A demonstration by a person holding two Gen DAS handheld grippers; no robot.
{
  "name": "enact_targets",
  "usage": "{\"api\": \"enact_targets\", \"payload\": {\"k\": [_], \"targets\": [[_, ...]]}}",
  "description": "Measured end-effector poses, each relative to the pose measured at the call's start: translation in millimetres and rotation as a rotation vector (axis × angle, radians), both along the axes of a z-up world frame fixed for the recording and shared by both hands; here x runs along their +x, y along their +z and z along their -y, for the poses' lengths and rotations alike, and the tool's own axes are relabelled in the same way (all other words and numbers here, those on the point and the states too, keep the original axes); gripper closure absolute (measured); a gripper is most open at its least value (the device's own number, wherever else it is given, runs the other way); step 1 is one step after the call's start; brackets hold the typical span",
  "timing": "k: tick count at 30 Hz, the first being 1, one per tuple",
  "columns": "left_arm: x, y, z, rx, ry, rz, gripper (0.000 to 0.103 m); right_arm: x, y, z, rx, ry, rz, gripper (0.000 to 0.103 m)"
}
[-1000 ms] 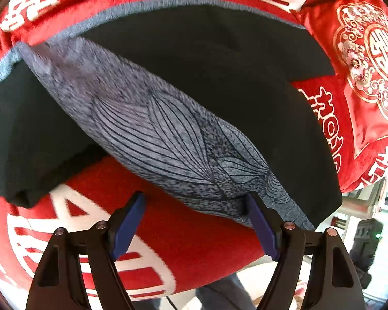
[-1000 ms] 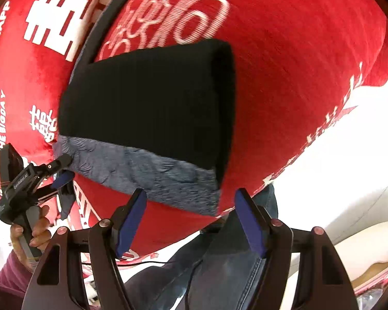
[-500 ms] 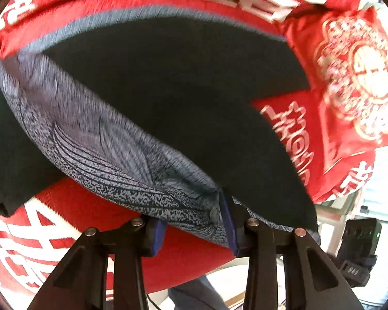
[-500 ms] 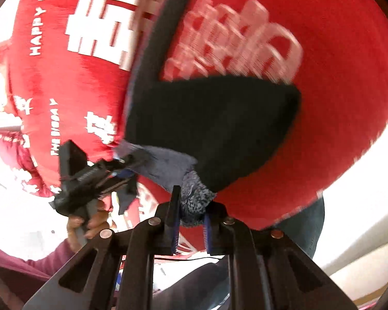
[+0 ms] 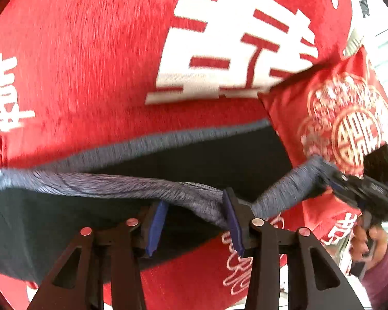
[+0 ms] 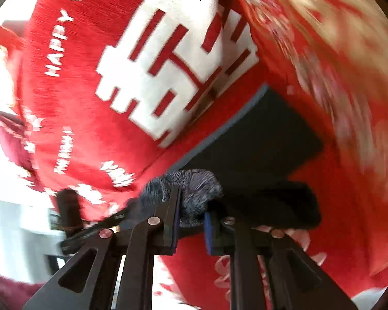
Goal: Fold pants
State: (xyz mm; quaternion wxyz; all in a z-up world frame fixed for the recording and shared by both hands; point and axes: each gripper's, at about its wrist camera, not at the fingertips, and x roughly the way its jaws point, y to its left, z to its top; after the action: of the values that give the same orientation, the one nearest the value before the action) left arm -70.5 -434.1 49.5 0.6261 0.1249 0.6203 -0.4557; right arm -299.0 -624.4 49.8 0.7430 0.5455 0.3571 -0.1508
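The pants [image 5: 219, 160] are black with a grey patterned band and lie on a red bedspread [image 5: 90, 64] with white characters. My left gripper [image 5: 195, 228] is shut on the grey band [image 5: 194, 196] and holds it lifted. The band stretches right to my right gripper [image 5: 349, 188], seen at the right edge. In the right wrist view my right gripper [image 6: 191, 219] is shut on a bunched grey corner [image 6: 194, 188] of the pants [image 6: 258, 139], above the black fabric. My left gripper [image 6: 90, 232] shows blurred at the lower left there.
A red cushion [image 5: 344, 118] with a gold emblem lies at the right, touching the pants' far edge. The bed's near edge runs just under both grippers. A person's hand in a maroon sleeve [image 5: 377, 258] holds the right gripper.
Both grippers closed on the grey band from open a second ago. They have lifted it and carried it away from the bed's near edge, over the black fabric.
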Motion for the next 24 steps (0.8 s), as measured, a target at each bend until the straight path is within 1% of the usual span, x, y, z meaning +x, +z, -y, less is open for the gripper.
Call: {"api": "enact_targets", "payload": {"k": [1,2,3,4,5,6,7,8,9,11,12,13,14,15,16,18,19,20,22,23,24], "targets": [[5,5,2,-0.005,0.004,0.023,0.058,10,-3,9,-0.013,0.008,-0.035,0.078],[10,10,2,-0.007,0.007,0.054,0.058,23,-5,19,-0.038,0.016,-0.083,0.061],[16,15,0,-0.005,0.01,0.093,0.057,36,-5,26,-0.09,0.02,-0.15,0.046],[20,16,-1,-0.001,0.015,0.115,0.044,42,-4,30,-0.126,0.024,-0.186,0.027],[24,18,-8,0.009,0.032,0.146,0.021,50,1,30,-0.177,0.029,-0.193,0.026],[29,17,-17,0.019,0.06,0.176,0.018,51,4,29,-0.192,0.035,-0.175,0.026],[32,13,-24,0.038,0.075,0.192,0.018,53,6,24,-0.2,0.044,-0.151,0.026],[35,5,-30,0.074,0.081,0.199,0.018,54,6,19,-0.2,0.05,-0.143,0.026],[39,-7,-38,0.134,0.099,0.219,0.018,53,3,14,-0.196,0.053,-0.148,0.026],[44,-31,-58,0.215,0.146,0.232,0.018,46,-13,1,-0.164,0.048,-0.183,0.027],[46,-46,-69,0.268,0.173,0.226,0.018,39,-26,-7,-0.138,0.036,-0.208,0.027],[47,-56,-75,0.3,0.19,0.22,0.018,34,-33,-11,-0.123,0.022,-0.226,0.029],[49,-68,-85,0.334,0.213,0.208,0.018,26,-47,-14,-0.087,-0.007,-0.253,0.031],[49,-79,-93,0.362,0.23,0.202,0.018,20,-57,-15,-0.057,-0.033,-0.264,0.033],[47,-86,-94,0.38,0.237,0.202,0.018,16,-67,-15,-0.029,-0.064,-0.27,0.037],[45,-100,-102,0.41,0.242,0.198,0.018,8,-81,-11,-0.018,-0.113,-0.286,0.042],[44,-103,-103,0.413,0.241,0.198,0.018,7,-86,-7,-0.022,-0.131,-0.283,0.049],[43,-105,-106,0.402,0.246,0.205,0.017,7,-90,-2,-0.02,-0.147,-0.266,0.062],[44,-105,-107,0.403,0.254,0.208,0.017,11,-89,6,-0.028,-0.161,-0.267,0.083],[45,-104,-107,0.404,0.257,0.208,0.017,14,-82,7,-0.04,-0.148,-0.245,0.087],[45,-104,-107,0.405,0.258,0.207,0.017,18,-75,8,-0.063,-0.132,-0.232,0.087]]}}
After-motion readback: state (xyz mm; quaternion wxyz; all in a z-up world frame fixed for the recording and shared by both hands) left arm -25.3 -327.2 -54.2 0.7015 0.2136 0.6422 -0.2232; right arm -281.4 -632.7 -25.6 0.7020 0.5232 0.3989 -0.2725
